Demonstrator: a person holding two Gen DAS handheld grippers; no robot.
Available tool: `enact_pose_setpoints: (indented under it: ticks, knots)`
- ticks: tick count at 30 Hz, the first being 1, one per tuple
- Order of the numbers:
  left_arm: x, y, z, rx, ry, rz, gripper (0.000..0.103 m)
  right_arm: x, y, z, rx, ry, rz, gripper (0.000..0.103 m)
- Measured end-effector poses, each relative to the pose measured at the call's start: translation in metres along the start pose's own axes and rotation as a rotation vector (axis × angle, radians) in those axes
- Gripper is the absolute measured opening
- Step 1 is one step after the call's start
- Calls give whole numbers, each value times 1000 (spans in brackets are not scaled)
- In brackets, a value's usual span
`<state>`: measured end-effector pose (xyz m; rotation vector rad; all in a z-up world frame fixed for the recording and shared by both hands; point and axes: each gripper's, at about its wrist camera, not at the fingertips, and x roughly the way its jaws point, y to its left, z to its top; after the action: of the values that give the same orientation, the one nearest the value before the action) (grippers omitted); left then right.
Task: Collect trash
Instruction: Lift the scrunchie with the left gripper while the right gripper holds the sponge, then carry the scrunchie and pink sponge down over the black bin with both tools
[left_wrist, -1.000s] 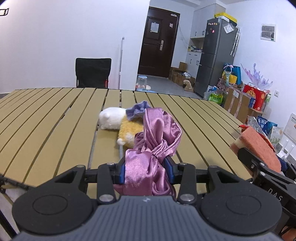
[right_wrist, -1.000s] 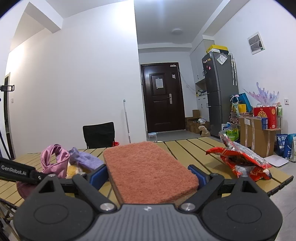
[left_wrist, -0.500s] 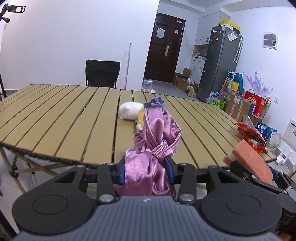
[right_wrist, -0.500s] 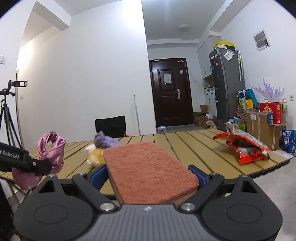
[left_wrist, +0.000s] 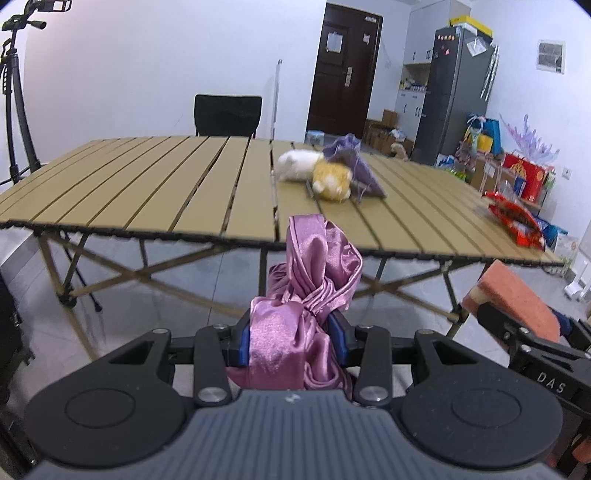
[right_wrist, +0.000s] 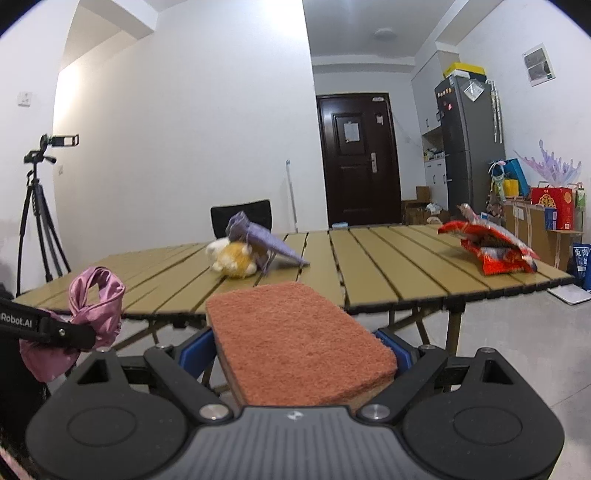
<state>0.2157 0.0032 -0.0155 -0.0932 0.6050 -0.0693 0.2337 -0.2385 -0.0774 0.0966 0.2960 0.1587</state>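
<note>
Both grippers are loaded and held off the near edge of the tabletop (left_wrist: 155, 192), so this looks like the carry-away step. The left gripper (left_wrist: 291, 332) has its jaws closed on a knotted pink satin cloth (left_wrist: 306, 295); the right gripper (right_wrist: 295, 350) has its jaws clamped on an orange scouring sponge (right_wrist: 295, 339). No bin is in view, so the next move likely calls for finding one and releasing both items into it.

Left on the tabletop are a red snack bag (right_wrist: 487, 251) at the far right, and plush toys (left_wrist: 321, 173) under a purple pouch (left_wrist: 351, 166) near the middle.

Readable writing: "DAS" on the right gripper's side, "Robot.AI" on the left one's arm. The bag's print is illegible.
</note>
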Motion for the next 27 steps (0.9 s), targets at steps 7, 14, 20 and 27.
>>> enact_pose_setpoints:
  ticks: [7,14,20,27]
  knots:
    - [-8,9,-31,15,53,32,41,-21,10,-23,-30,58,11,91]
    - [-8,15,-54,46,97,73,41,-28,12,-40,-66,119,16,91]
    - [1,18,-71,83,154,111,41,-28,12,-51,-85,165,14,91]
    - [15,26,-89,103,233,138,41,-20,5,-67,-67,235,3,91]
